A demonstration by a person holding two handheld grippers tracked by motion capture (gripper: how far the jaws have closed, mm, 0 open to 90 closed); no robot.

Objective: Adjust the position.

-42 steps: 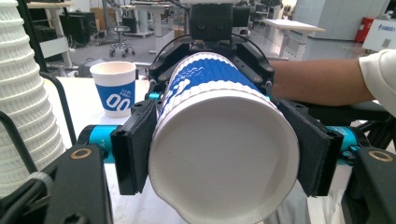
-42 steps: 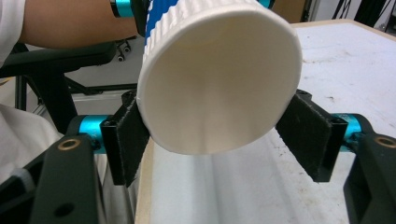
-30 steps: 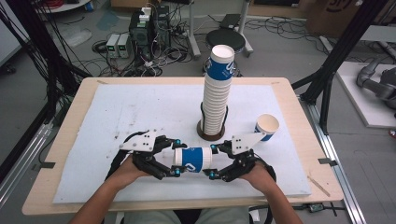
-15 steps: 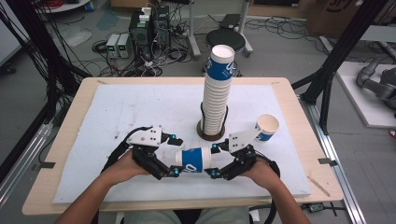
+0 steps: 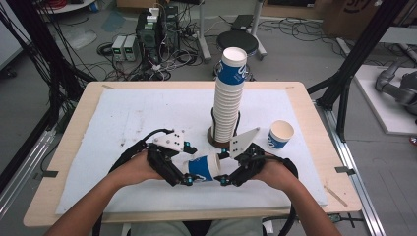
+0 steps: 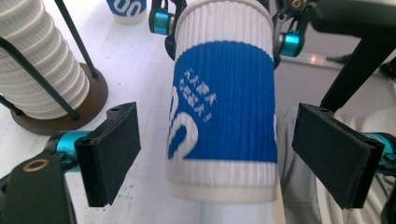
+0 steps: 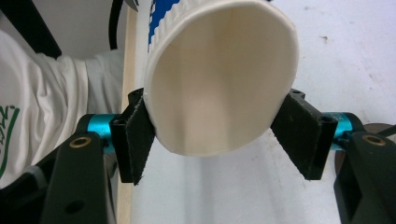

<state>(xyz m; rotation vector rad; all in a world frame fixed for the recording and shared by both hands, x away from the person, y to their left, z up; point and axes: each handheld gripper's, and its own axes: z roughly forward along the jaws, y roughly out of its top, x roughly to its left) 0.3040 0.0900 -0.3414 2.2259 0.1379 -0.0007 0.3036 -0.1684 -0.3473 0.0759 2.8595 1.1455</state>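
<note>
A blue-and-white ribbed paper cup (image 5: 202, 167) lies sideways in the air between both grippers, near the table's front edge. My right gripper (image 7: 219, 135) is shut on the cup (image 7: 219, 79) at its open rim and squeezes the mouth into an oval. My left gripper (image 6: 224, 154) stands open around the cup's (image 6: 224, 93) base end. Its pads (image 6: 114, 149) are a clear gap away from the cup on both sides. In the high view the left gripper (image 5: 186, 174) and the right gripper (image 5: 222, 176) face each other.
A tall stack of the same cups (image 5: 228, 98) stands in a black rod holder on a brown base (image 6: 56, 121) just behind the grippers. One upright cup (image 5: 281, 134) stands to the right on the white mat (image 5: 137, 113). The wooden table edge (image 5: 305, 103) frames the mat.
Both grippers have drawn slightly inward toward each other around the lying cup. The cup itself has hardly moved.
</note>
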